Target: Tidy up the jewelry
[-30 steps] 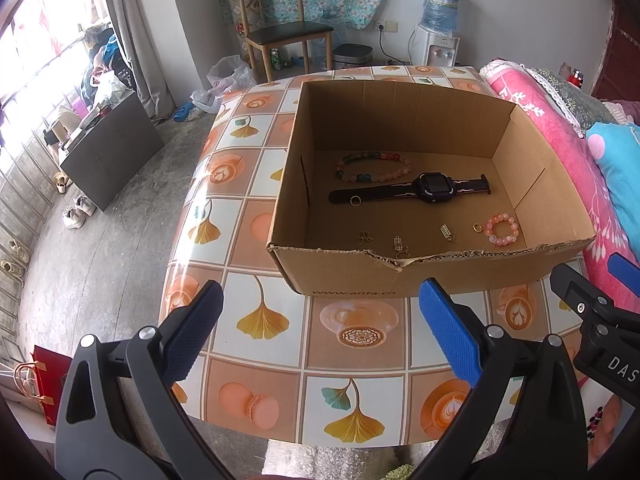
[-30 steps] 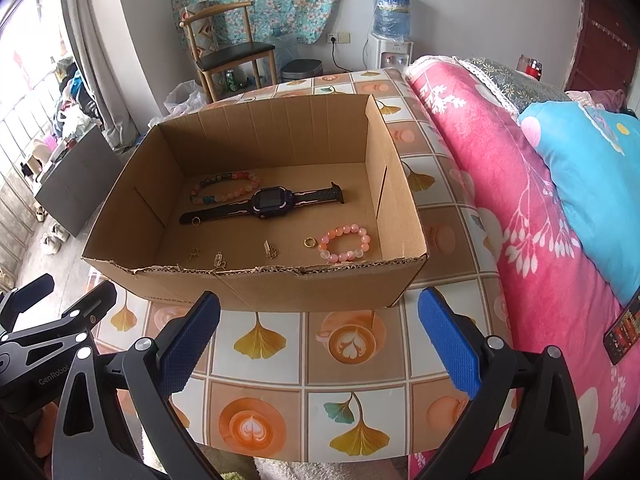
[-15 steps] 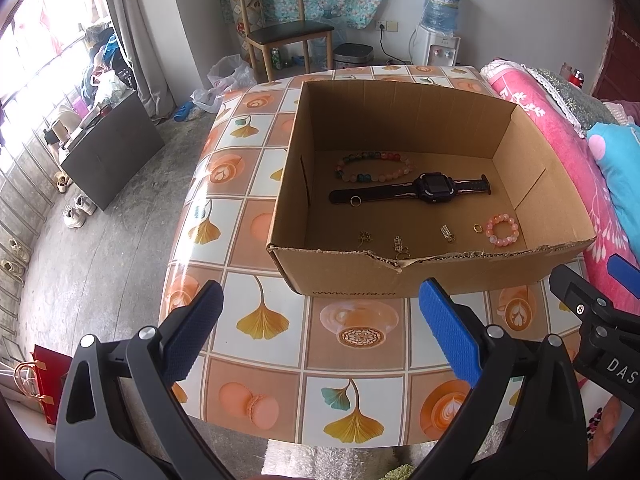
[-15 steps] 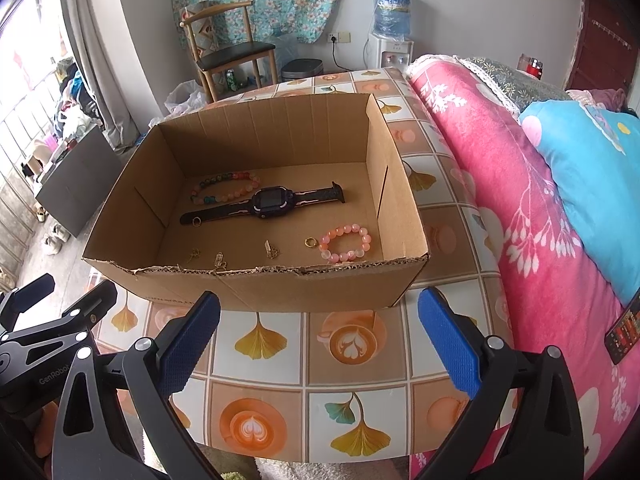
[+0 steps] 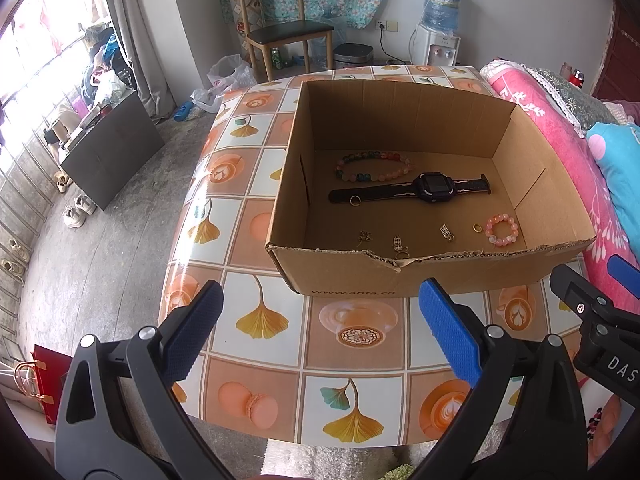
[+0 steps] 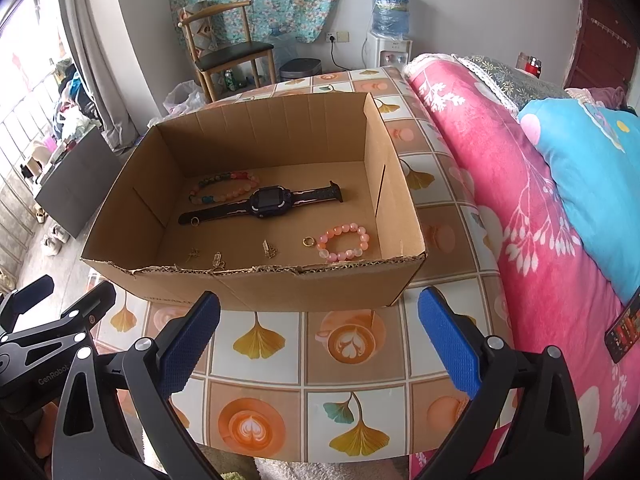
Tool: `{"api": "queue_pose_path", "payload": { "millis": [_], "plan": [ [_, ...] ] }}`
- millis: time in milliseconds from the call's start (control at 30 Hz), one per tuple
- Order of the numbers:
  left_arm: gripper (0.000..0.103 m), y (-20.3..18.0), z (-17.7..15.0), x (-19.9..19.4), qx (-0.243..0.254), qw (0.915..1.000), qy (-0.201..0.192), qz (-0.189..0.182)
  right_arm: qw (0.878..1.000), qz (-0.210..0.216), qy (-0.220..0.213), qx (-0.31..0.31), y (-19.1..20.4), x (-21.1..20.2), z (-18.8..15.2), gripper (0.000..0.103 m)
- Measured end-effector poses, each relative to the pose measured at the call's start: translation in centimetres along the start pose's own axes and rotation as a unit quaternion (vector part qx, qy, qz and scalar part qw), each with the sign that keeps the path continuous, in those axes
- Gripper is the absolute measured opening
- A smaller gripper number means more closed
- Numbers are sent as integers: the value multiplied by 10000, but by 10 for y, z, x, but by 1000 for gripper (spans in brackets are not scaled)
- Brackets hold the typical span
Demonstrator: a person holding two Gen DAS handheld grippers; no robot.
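An open cardboard box stands on the tiled table. Inside lie a black watch, a multicolour bead bracelet, a small pink bead bracelet, a gold ring, another ring by the strap and small gold charms. My left gripper and right gripper are both open and empty, held side by side in front of the box's near wall.
The table has a patterned tile top. A bed with a pink blanket and blue pillow borders its right side. A chair, water dispenser and floor clutter stand beyond.
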State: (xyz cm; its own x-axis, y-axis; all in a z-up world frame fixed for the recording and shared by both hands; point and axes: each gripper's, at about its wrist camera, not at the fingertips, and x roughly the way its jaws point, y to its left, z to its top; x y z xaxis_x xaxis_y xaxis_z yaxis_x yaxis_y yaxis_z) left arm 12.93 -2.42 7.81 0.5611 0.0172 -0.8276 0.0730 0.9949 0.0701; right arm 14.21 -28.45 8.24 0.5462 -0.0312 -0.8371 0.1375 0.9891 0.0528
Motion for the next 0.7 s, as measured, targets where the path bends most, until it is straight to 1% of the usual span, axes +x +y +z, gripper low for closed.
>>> {"api": "queue_pose_path", "payload": {
  "millis": [700],
  "plan": [
    [95,-1,0,-1,-23,10000,14,-34,10000,-11,1,-3,-1,0,-1,97]
  ]
}}
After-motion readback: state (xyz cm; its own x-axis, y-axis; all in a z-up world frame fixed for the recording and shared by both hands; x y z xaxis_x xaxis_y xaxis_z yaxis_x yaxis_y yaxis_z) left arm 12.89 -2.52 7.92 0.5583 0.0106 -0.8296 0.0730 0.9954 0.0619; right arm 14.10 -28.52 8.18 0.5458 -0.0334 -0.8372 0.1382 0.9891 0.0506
